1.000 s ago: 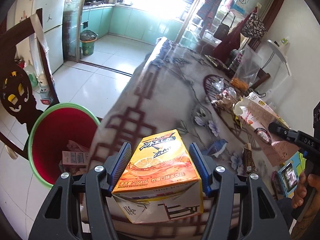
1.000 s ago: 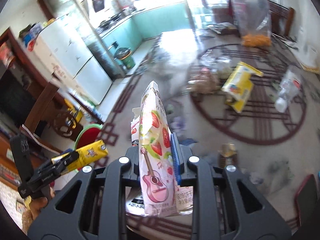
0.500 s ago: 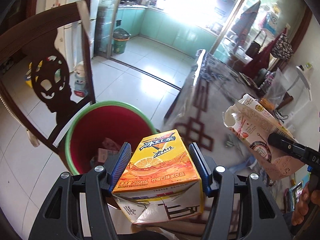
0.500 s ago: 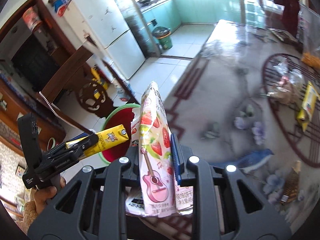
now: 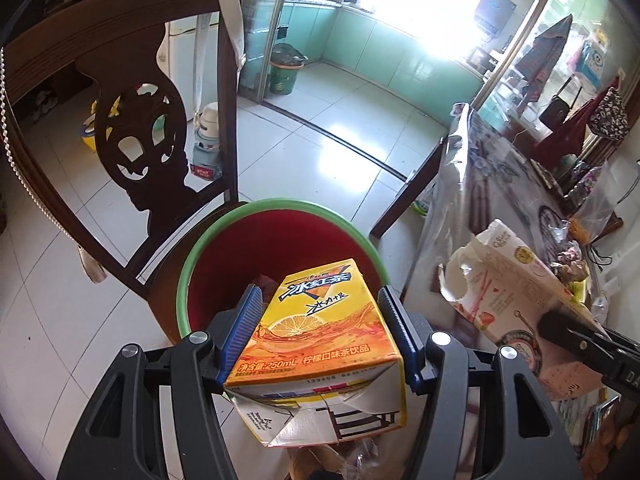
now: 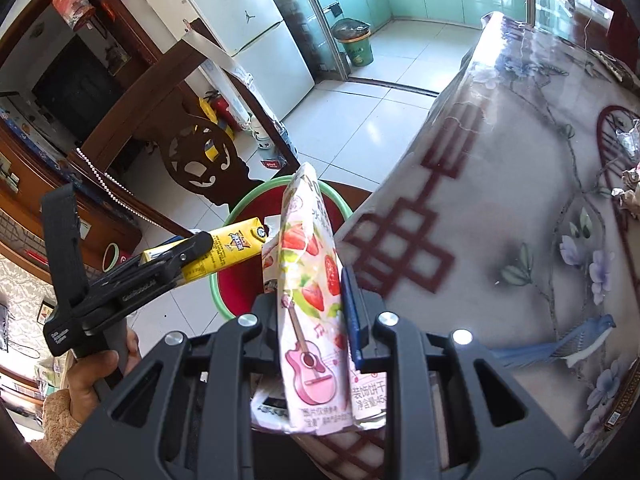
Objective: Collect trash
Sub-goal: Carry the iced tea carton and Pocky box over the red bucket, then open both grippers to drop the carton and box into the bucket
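My left gripper (image 5: 320, 300) is shut on an orange lemon-tea carton (image 5: 316, 340), which hangs over the near rim of a red bin with a green rim (image 5: 280, 204). My right gripper (image 6: 316, 276) is shut on a flattened pink strawberry biscuit box (image 6: 310, 280), held just right of the bin (image 6: 256, 196) beside the table edge. Each wrist view also shows the other tool: the biscuit box (image 5: 508, 300) at the right, the tea carton (image 6: 228, 248) at the left. Some cardboard scraps lie inside the bin.
A dark carved wooden chair (image 5: 132, 128) stands close behind the bin. The table with a flowered plastic cover (image 6: 500, 184) runs to the right, with wrappers on it. A green kitchen bin (image 5: 284, 72) stands far off by the doorway. A hand (image 6: 96, 384) grips the left tool.
Both grippers have swung away from the table toward the red bin and dipped; the bin now lies right under the tea carton. Both grips are unchanged.
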Demonstrator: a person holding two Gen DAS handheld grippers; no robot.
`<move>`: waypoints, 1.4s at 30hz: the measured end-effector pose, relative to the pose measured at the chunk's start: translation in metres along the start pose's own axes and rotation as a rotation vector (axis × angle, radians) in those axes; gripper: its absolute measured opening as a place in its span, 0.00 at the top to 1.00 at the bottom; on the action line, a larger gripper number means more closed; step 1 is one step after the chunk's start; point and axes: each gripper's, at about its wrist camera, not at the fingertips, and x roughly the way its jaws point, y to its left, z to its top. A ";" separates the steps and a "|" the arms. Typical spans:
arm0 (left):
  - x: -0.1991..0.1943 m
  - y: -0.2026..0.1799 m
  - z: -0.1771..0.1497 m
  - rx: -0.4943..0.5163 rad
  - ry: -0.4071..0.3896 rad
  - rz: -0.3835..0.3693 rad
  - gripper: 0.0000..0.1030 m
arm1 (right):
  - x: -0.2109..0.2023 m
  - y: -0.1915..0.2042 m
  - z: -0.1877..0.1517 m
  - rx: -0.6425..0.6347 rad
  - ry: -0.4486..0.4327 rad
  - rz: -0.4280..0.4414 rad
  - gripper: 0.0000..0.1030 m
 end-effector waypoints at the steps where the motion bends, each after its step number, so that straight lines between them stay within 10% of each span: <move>1: 0.003 0.001 0.000 -0.004 0.002 0.004 0.44 | 0.001 0.001 0.000 0.003 0.002 0.001 0.77; 27: 0.030 0.013 -0.006 -0.090 0.050 0.022 0.28 | 0.036 0.020 0.017 -0.018 0.034 0.004 0.76; 31: 0.031 0.017 -0.006 -0.104 0.053 0.019 0.28 | 0.037 0.023 0.021 -0.021 0.022 -0.011 0.47; 42: 0.033 0.016 -0.006 -0.101 0.064 0.027 0.28 | 0.006 0.016 0.011 -0.006 -0.042 -0.014 0.31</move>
